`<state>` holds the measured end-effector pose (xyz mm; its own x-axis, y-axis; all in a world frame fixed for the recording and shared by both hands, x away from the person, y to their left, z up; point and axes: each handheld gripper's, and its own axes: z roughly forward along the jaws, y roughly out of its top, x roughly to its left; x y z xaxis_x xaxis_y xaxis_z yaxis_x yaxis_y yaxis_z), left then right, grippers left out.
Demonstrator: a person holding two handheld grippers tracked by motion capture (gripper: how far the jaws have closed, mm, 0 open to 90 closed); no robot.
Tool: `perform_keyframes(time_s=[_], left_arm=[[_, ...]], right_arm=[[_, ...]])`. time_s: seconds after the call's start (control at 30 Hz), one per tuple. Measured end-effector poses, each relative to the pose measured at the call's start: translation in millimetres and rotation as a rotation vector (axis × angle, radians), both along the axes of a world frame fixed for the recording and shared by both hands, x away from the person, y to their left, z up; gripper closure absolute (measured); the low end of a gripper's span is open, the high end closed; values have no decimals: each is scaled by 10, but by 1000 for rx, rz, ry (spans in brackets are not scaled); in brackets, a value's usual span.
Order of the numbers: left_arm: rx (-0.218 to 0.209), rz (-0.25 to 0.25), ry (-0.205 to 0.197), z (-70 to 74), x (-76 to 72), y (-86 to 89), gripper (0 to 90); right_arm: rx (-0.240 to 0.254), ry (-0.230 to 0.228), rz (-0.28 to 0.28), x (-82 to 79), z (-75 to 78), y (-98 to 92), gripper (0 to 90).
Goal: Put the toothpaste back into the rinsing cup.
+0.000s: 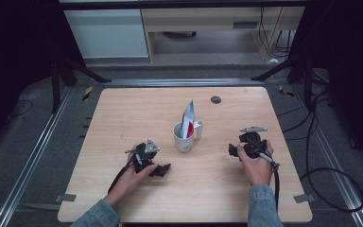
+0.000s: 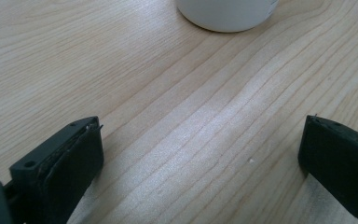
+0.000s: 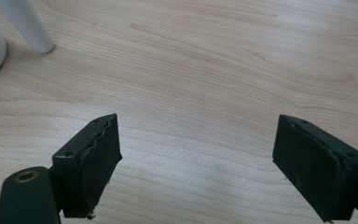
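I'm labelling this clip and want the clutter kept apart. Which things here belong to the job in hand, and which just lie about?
Part of the job:
- white ceramic mug with a handle
- blue, white and red packet standing in it
- left gripper, jaws open
- right gripper, jaws open

Just lying about:
- round dark grommet in the light wooden table
- black cables on the floor

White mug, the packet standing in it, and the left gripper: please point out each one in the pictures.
white mug (image 1: 183, 140), high view, on its front wall.
packet (image 1: 188, 117), high view, on its blue and white upper part.
left gripper (image 2: 200, 154), left gripper view, midway between its open jaws.
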<state>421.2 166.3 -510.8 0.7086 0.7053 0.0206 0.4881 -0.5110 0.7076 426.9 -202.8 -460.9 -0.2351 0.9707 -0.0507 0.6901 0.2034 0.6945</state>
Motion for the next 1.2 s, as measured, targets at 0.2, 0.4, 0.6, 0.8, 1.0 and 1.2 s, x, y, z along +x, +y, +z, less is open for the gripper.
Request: perform_keyframes(time_s=[0.2, 0.4, 0.6, 0.8, 1.0, 1.2], left_arm=[[0, 0, 0, 0, 0, 0, 0], [0, 0, 0, 0, 0, 0, 0], [0, -1, 0, 0, -1, 0, 0], [0, -1, 0, 0, -1, 0, 0], [0, -1, 0, 0, -2, 0, 0], [-1, -1, 0, 0, -2, 0, 0]], right_arm=[[17, 10, -2, 12, -118, 25, 141], [81, 8, -21, 20, -228, 43, 139], [76, -10, -28, 53, -281, 82, 138], [71, -6, -53, 87, -325, 23, 127], [77, -11, -80, 107, -410, -24, 118], [75, -8, -105, 124, -465, -78, 111]])
